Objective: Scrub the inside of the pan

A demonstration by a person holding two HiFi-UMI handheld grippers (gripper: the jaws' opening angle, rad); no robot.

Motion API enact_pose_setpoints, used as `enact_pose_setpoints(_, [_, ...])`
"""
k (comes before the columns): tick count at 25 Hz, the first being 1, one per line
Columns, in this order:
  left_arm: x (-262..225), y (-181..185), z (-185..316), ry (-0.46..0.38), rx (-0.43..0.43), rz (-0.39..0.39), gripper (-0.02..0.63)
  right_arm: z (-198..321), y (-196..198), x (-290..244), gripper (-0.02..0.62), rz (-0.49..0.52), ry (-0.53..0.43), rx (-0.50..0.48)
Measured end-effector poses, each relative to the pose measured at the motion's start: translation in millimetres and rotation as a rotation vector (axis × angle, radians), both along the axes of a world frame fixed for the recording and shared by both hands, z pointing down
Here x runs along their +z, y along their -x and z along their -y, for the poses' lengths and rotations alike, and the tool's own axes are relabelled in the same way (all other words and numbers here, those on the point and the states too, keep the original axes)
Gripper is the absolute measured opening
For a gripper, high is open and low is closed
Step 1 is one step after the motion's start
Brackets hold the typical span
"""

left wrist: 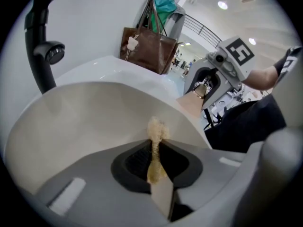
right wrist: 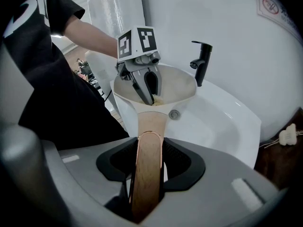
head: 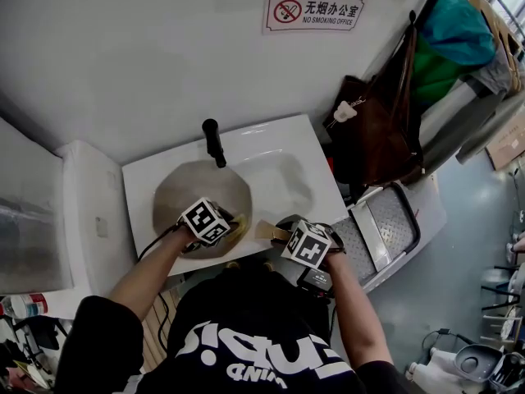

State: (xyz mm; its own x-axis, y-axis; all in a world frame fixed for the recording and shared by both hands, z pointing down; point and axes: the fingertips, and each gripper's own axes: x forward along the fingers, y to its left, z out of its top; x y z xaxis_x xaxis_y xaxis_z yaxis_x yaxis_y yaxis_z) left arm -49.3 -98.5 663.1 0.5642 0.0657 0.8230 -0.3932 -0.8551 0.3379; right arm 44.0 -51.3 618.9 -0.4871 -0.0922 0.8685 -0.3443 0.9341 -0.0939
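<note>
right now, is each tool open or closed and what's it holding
Left tool: closed on a tan fibrous scrubber inside the cream pan.
Right tool: closed on the pan's light wooden handle.

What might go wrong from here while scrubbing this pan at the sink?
The right gripper holds the pan only by its wooden handle, so scrubbing pressure may twist or tip it. The left gripper pinches a thin scrubber that might slip out. The pan's rim may knock the nearby faucet.

Head view: overhead, steeply down on sink. Gripper views: close, facing each other across the shared pan.
</note>
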Motion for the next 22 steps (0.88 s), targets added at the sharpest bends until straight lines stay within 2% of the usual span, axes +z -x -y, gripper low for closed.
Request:
enact_pose_setpoints(7, [1, -7, 29, -0.144, -0.065, 0.001, 0.037, 0, 1, -1, 0.164, -0.001, 0.001, 0.0])
enact_pose_setpoints(13, [9, -2, 55, -0.273, -0.112, 0.044, 0.036, -2, 1, -2, 0.164, 0.004, 0.002, 0.0])
enact_pose_setpoints(22, [5, -6, 73, -0.398, -0.165, 0.015, 0.037, -4, 1, -1, 0.164, 0.01, 0.008, 0.008])
